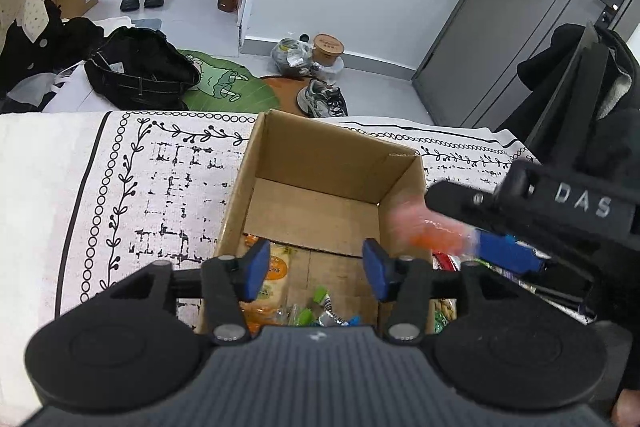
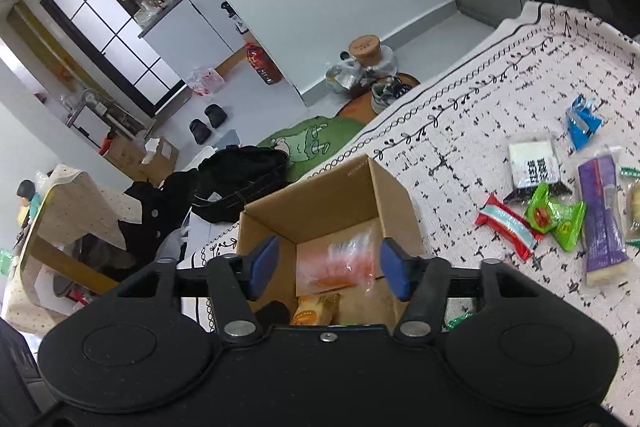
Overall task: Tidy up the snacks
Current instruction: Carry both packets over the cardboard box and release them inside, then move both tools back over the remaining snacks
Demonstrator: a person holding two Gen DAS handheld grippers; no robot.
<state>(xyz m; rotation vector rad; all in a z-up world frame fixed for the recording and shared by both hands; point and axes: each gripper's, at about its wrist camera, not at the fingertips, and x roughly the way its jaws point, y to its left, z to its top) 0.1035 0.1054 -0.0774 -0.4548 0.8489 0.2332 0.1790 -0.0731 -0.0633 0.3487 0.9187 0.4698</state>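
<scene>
An open cardboard box [image 1: 328, 163] stands on the patterned tablecloth [image 1: 168, 187]. On its floor lie a yellow-orange packet [image 1: 276, 267] and small green wrappers [image 1: 316, 303]. My left gripper [image 1: 316, 267] hangs open over the box's near end with nothing between its fingers. From the right, a blue finger [image 1: 500, 253] of my right gripper reaches over the box wall, with a blurred orange packet [image 1: 428, 227] just off it. In the right wrist view my right gripper [image 2: 328, 267] is open above the box [image 2: 320, 211]. The orange packet [image 2: 344, 263] shows blurred between the pads, touching neither. Below it lies a yellow packet [image 2: 316, 309].
Loose snacks lie on the cloth right of the box: a red packet [image 2: 506, 227], green ones [image 2: 556, 217], a purple bar [image 2: 600, 219], a black-and-white pack [image 2: 534, 167] and a blue wrapper [image 2: 582, 121]. Beyond the table edge are a black bag [image 1: 140, 67] and shoes [image 1: 320, 99].
</scene>
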